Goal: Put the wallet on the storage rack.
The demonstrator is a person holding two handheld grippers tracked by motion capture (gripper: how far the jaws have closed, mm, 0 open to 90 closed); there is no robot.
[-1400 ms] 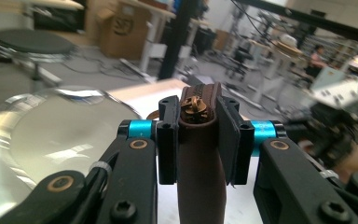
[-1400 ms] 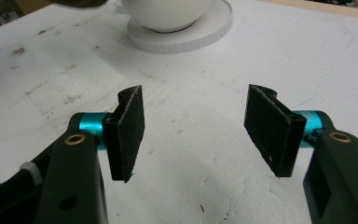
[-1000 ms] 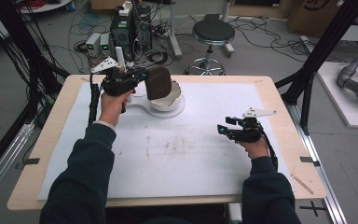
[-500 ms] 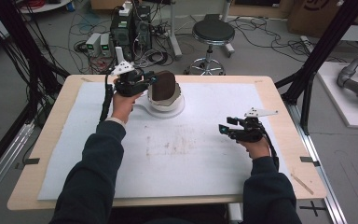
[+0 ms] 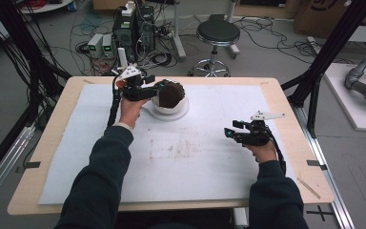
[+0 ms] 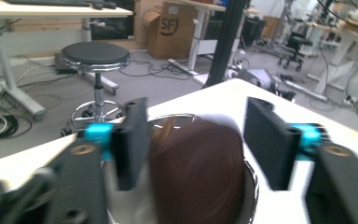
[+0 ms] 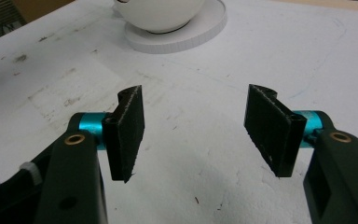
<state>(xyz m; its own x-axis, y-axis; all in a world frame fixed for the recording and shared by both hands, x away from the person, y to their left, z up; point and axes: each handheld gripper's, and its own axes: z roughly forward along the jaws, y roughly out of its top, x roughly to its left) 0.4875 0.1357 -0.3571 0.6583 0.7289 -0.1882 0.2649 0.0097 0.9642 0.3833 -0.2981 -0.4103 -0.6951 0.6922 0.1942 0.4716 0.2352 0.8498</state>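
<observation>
The brown loaf sits in the white bowl on a plate at the table's far side. The left gripper straddles it, jaws spread, one jaw touching. The right gripper hovers open, well apart.

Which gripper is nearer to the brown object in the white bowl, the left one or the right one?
Left. The left gripper is at the brown object, with its open jaws on either side of it. The right gripper is open and far away, over the white mat.
</observation>
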